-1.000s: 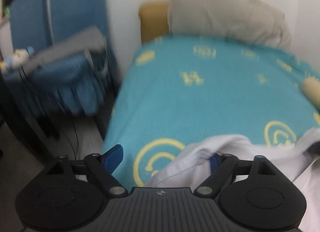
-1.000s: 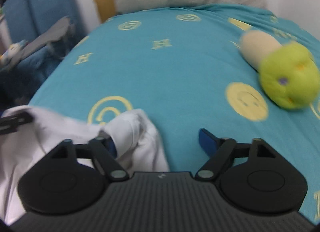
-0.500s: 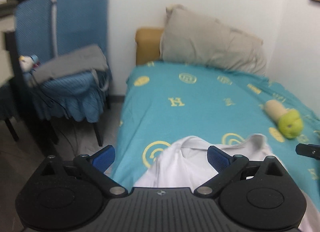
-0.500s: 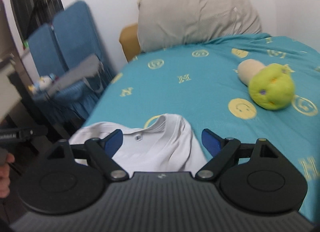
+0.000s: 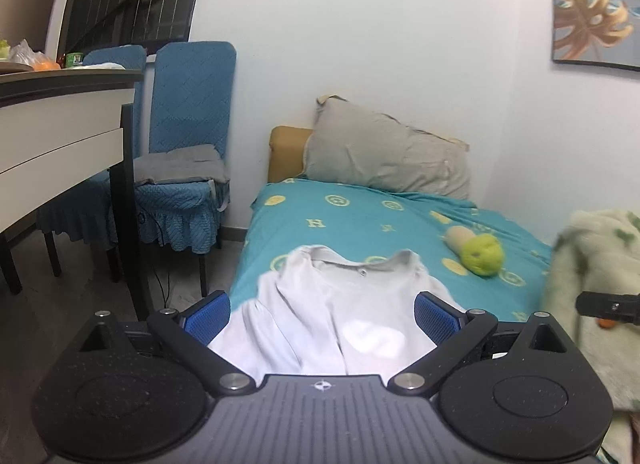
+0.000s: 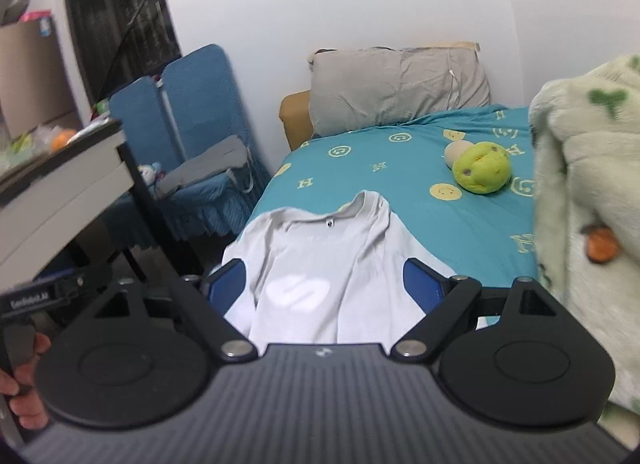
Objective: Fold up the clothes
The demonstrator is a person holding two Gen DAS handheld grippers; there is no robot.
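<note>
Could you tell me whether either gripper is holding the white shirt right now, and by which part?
Nothing is held: the left gripper and right gripper are both open above the white shirt.

- left gripper (image 5: 322, 314): jaws spread wide; blue pads (image 5: 208, 317) face each other with nothing between them; held level and pointing forward, raised rather than resting on anything
- right gripper (image 6: 326, 284): jaws likewise spread wide; blue pads (image 6: 420, 286) clear of any contact; level and pointing forward
- left hand (image 6: 20, 380): bare fingers curl around the left gripper's handle at the right wrist view's lower left edge
</note>
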